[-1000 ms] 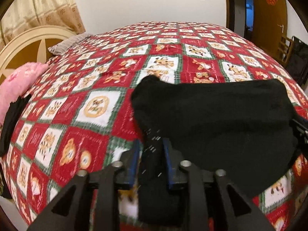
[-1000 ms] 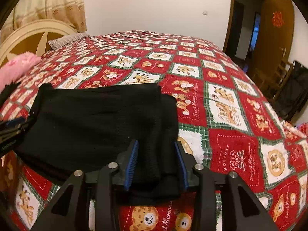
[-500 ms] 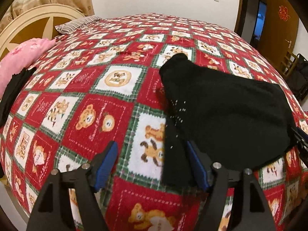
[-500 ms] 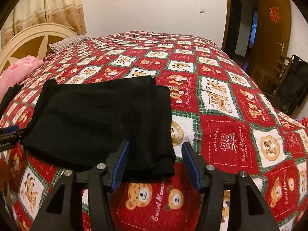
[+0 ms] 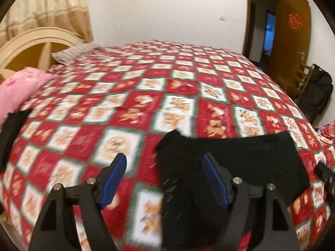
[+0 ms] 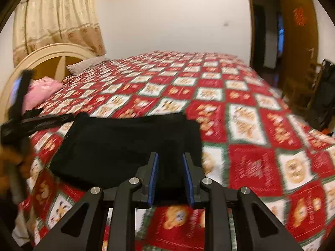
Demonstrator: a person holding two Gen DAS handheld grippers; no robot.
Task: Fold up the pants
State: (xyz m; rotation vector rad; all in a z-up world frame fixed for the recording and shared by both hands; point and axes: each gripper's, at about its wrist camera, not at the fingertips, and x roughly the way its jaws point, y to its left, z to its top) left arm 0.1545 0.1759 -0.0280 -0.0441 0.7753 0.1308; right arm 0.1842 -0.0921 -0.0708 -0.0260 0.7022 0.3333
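The black pants (image 5: 228,159) lie folded into a compact rectangle on the red checked bedspread (image 5: 146,96); they also show in the right wrist view (image 6: 125,142). My left gripper (image 5: 165,167) is wide open over the pants' left edge, holding nothing. My right gripper (image 6: 170,163) hovers over the pants' near right corner with its blue pads a narrow gap apart, and no cloth is visibly pinched between them. The left gripper (image 6: 25,123) also shows at the left of the right wrist view. Both views are motion blurred.
A pink pillow (image 5: 18,87) and a striped pillow (image 5: 71,52) lie by the cream headboard (image 5: 33,41). Another dark garment (image 5: 10,129) lies at the bed's left edge. A doorway (image 5: 270,27), a wooden chair and a black bag (image 5: 318,96) stand to the right.
Both grippers have let go of the pants and pulled back and up. The left opened wide. The right opened, then narrowed again. The folded pants stay on the bed.
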